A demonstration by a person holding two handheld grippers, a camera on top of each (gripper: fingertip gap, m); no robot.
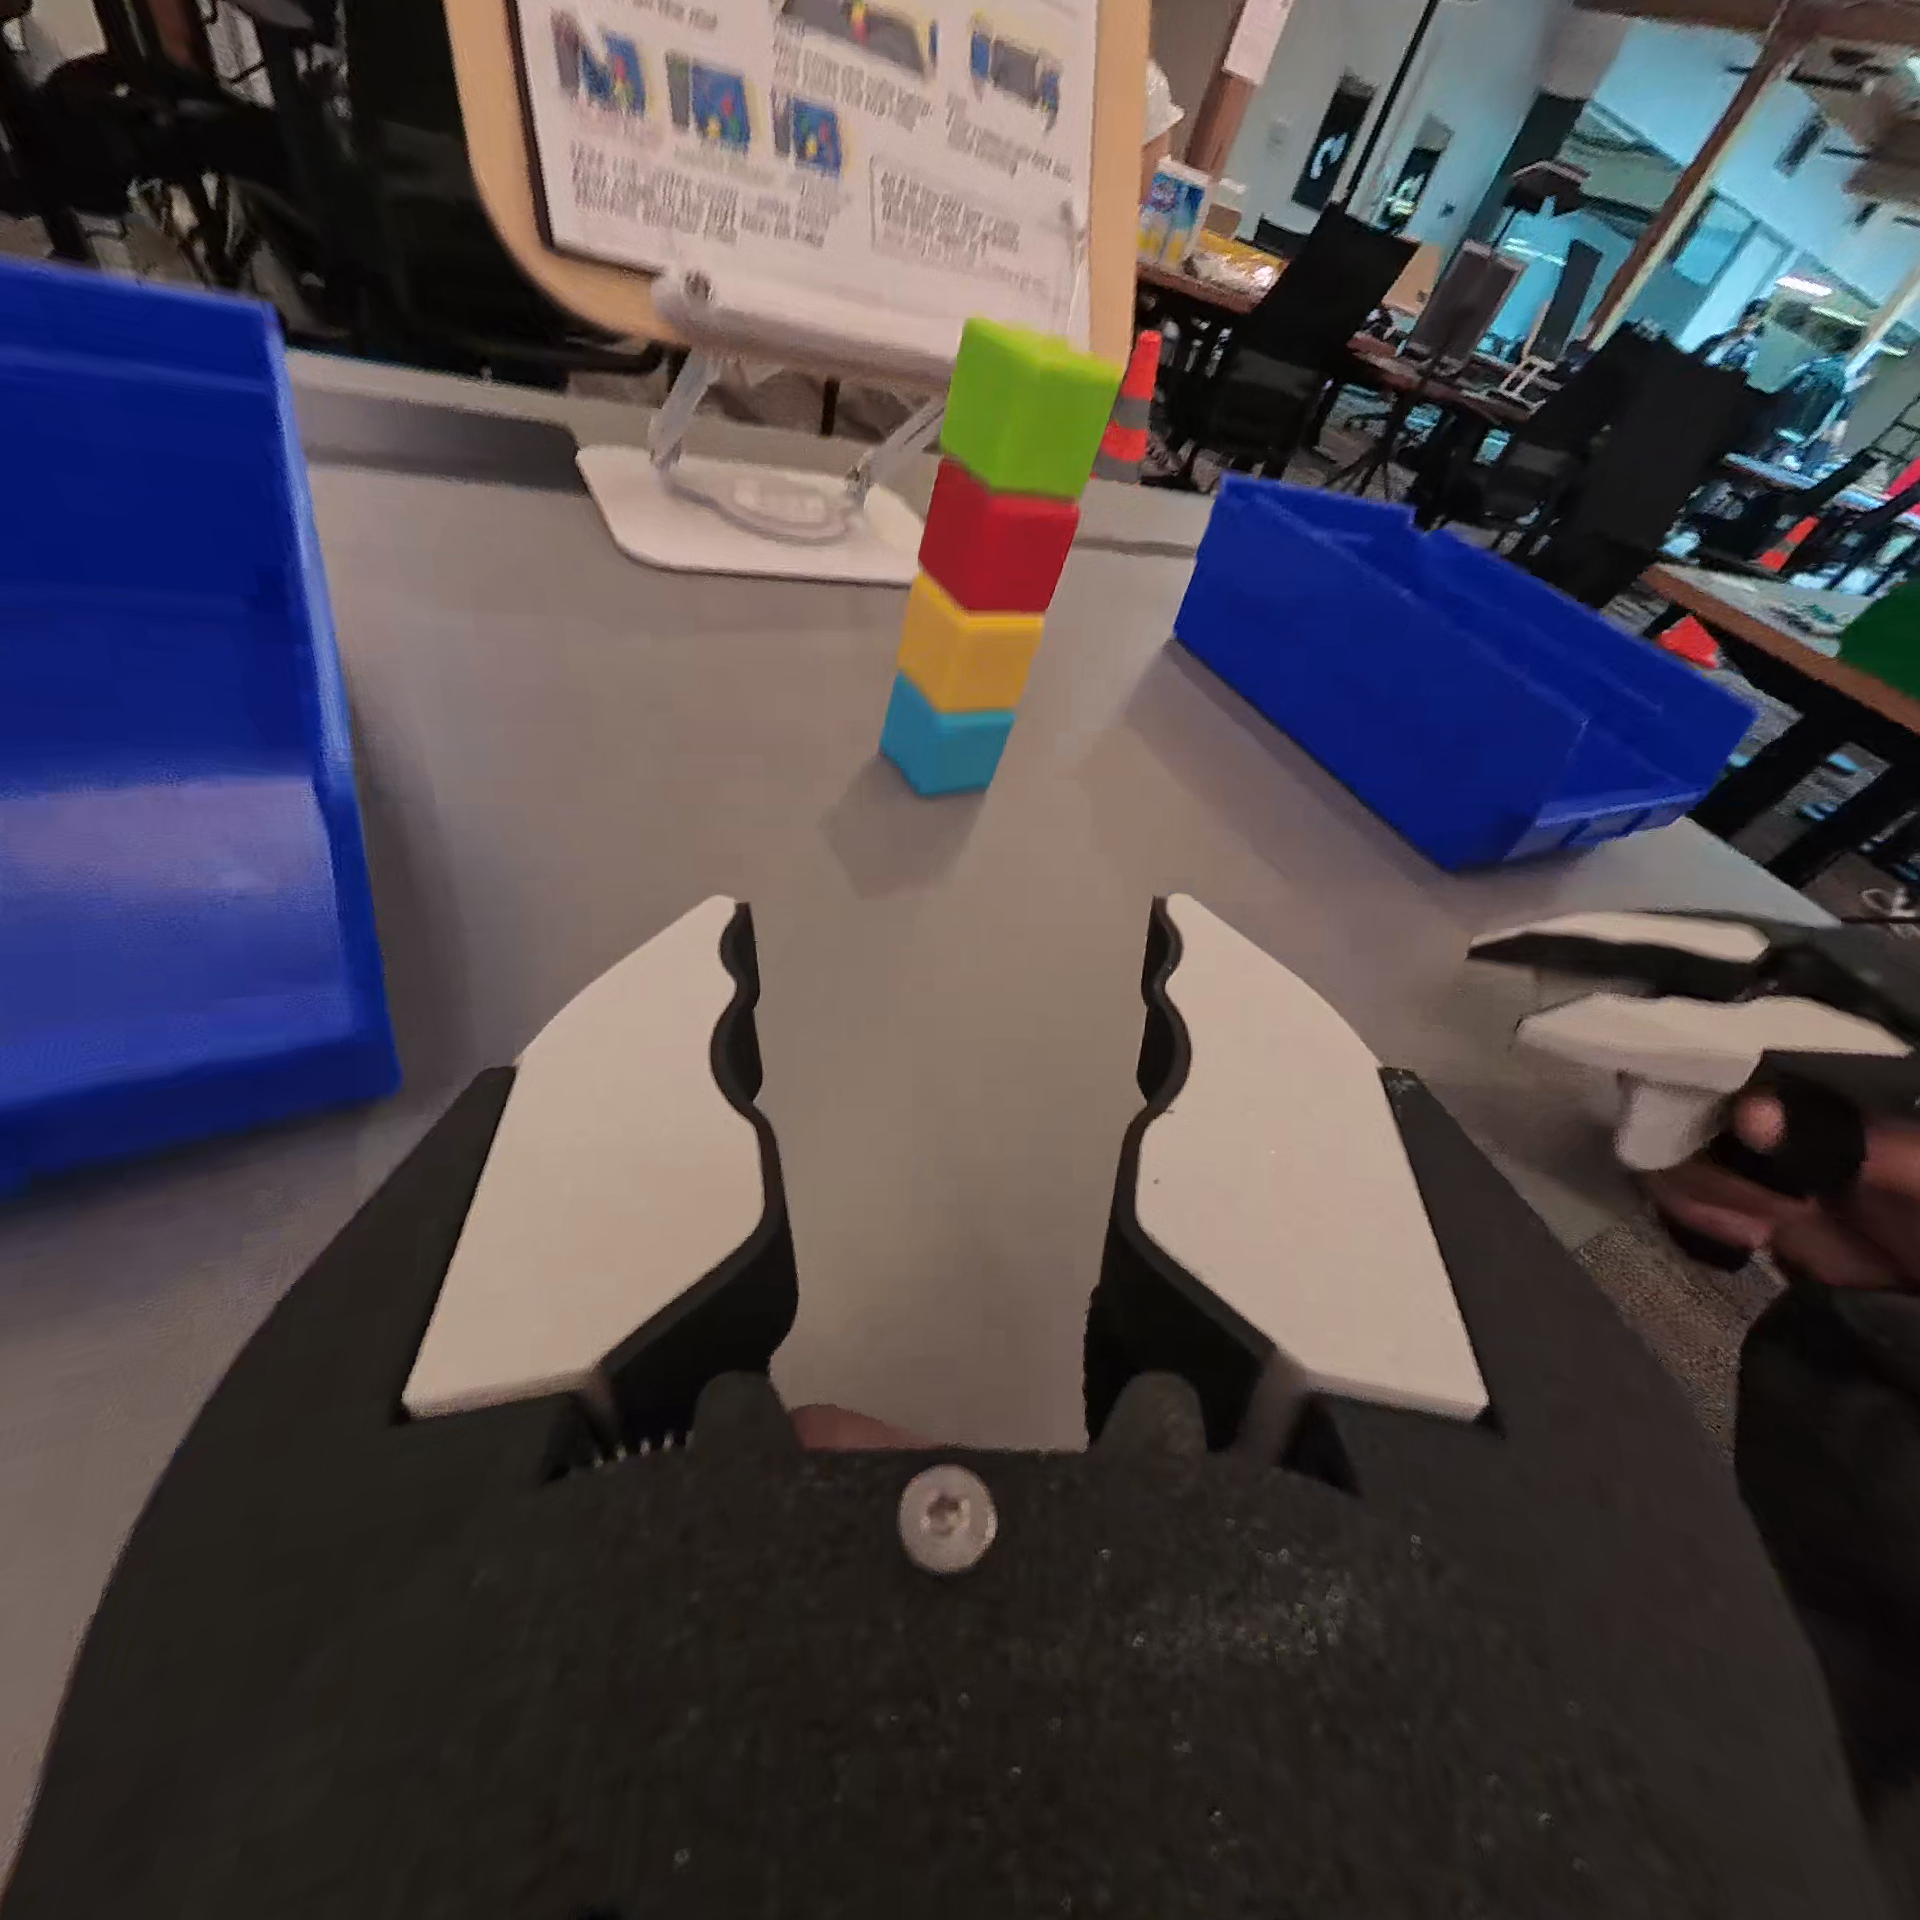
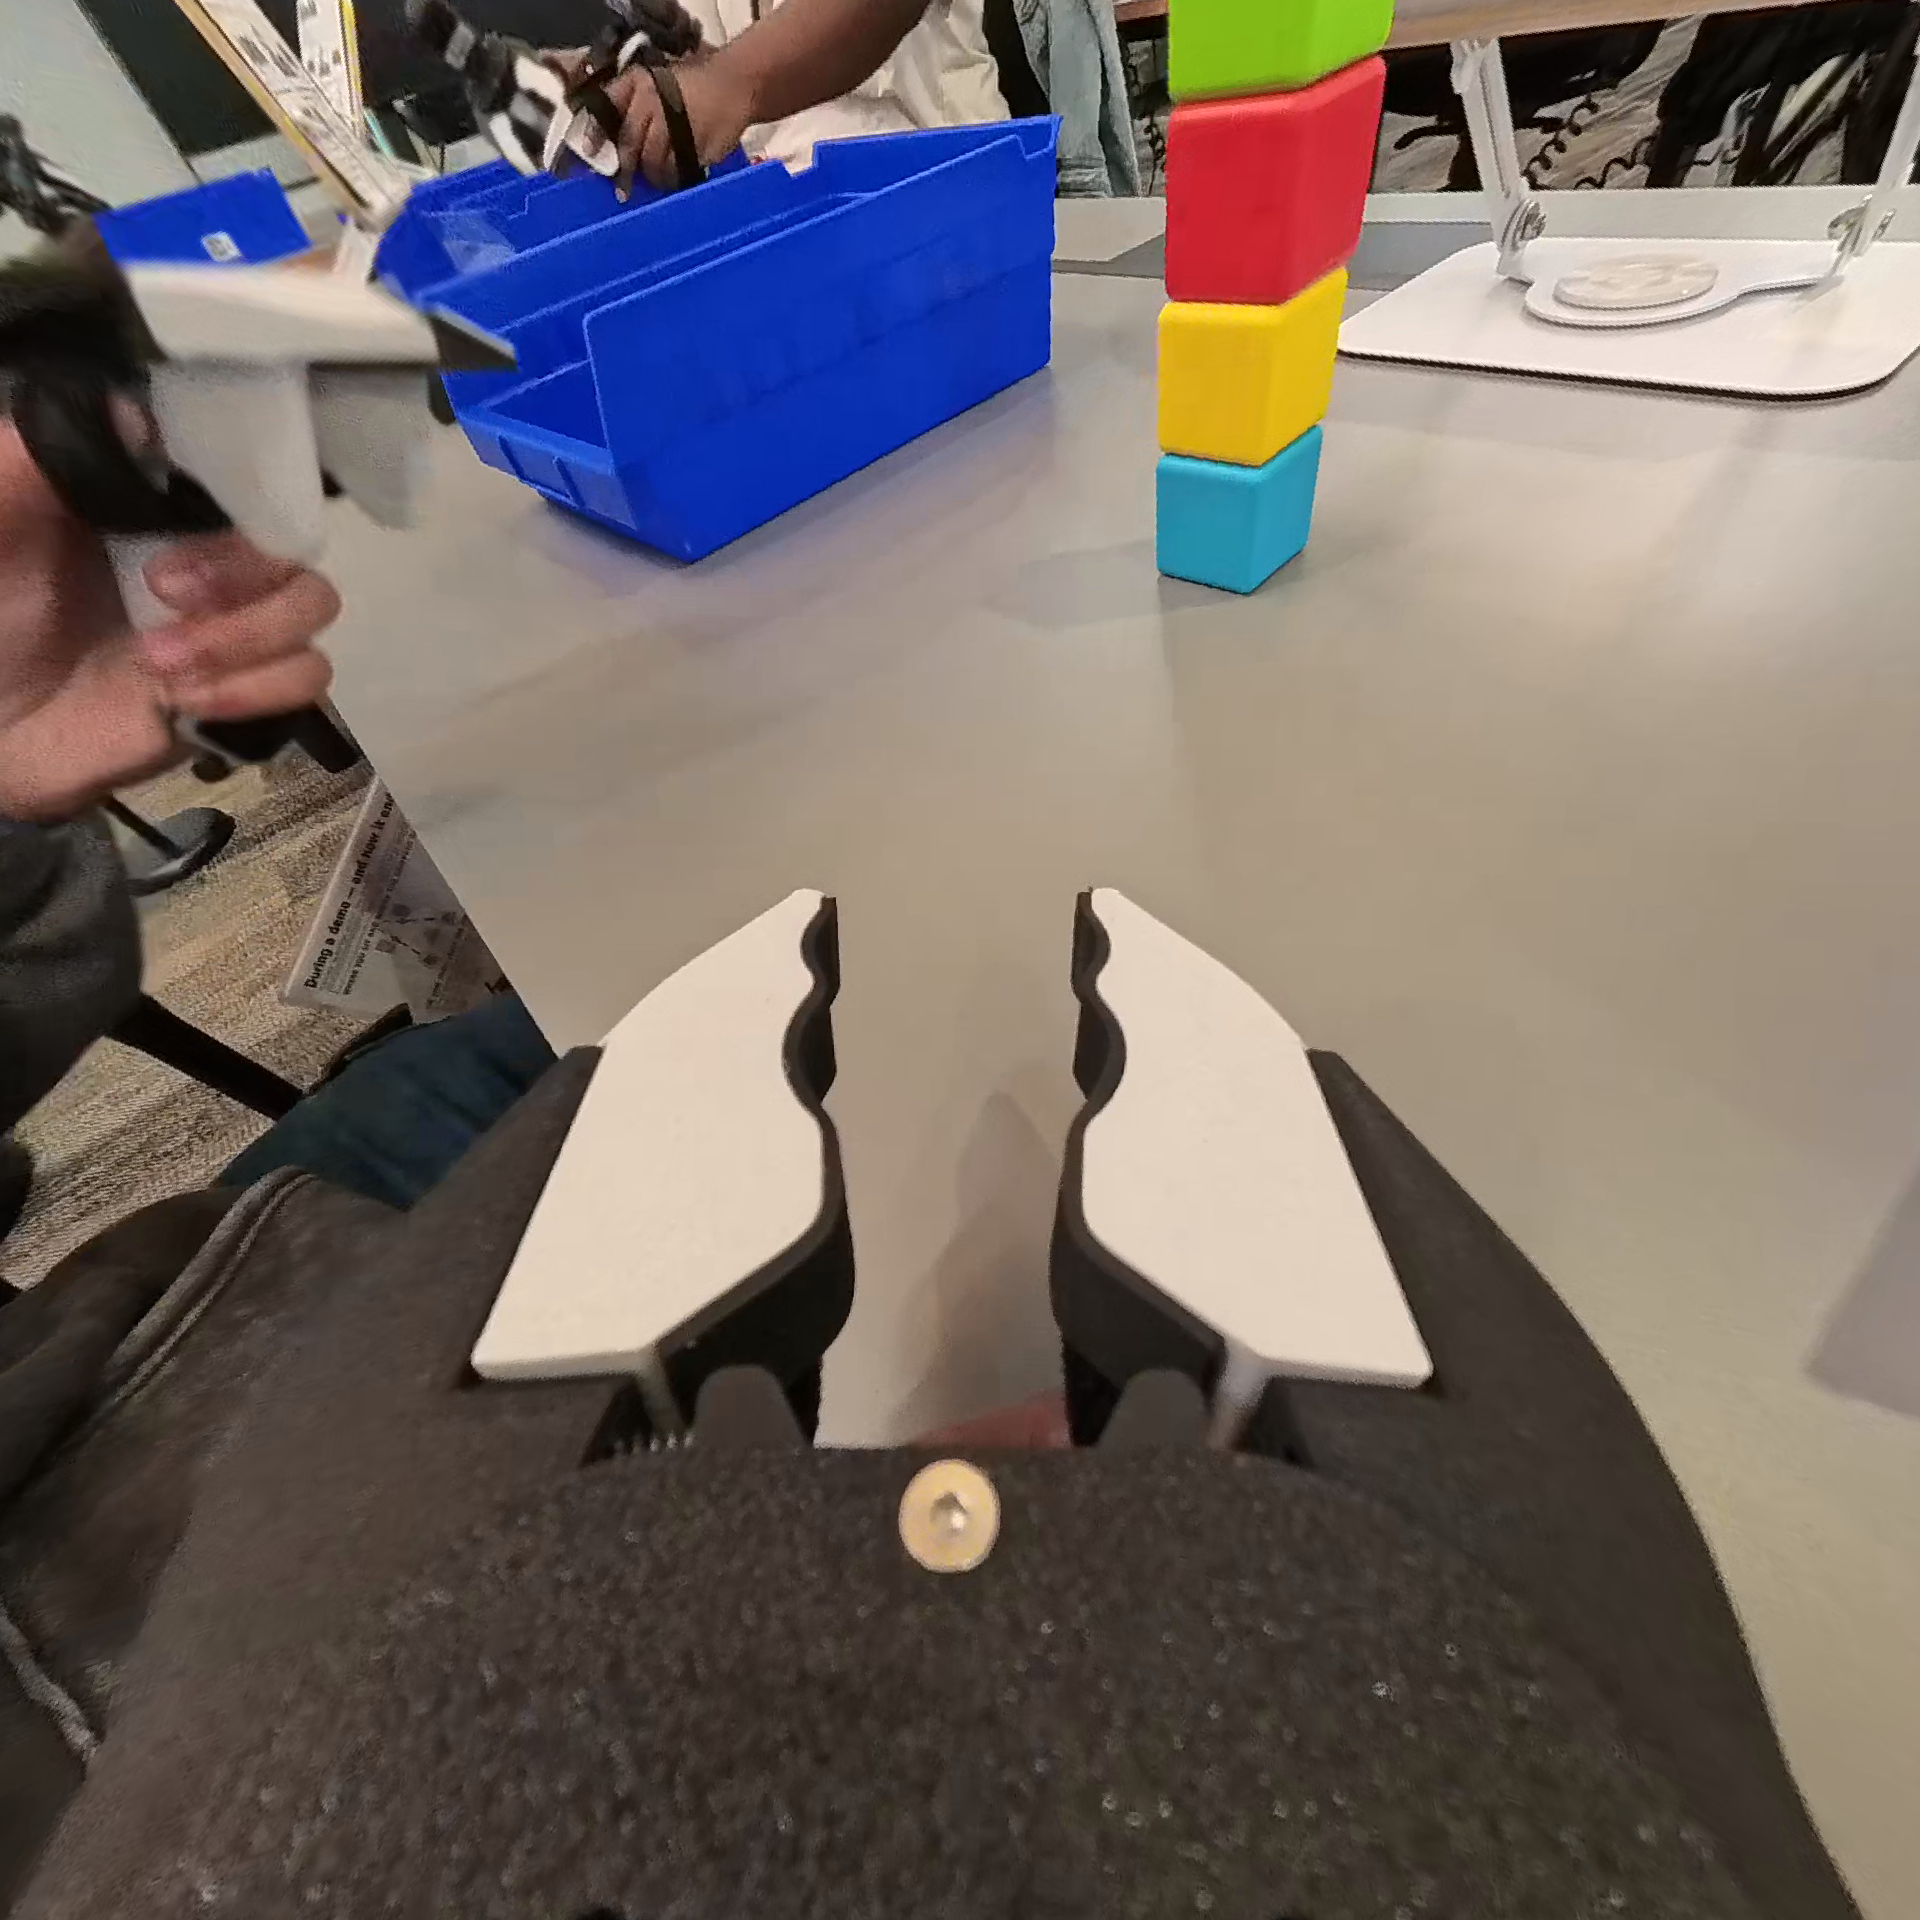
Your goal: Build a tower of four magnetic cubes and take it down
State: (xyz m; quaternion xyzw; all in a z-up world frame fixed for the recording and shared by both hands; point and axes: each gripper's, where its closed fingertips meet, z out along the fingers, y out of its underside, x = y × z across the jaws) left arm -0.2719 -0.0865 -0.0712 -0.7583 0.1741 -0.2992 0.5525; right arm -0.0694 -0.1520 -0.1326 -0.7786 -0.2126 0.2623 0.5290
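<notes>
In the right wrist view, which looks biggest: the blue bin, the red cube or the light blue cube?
1. Blue bin, clearly the largest.
2. Red cube.
3. Light blue cube.
The red cube may just look bigger than the light blue one because of the wide-angle lens.

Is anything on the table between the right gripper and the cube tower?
Nothing visible. Bare grey table lies between the open right gripper and the tower; the blue bin sits off to the left.
</notes>
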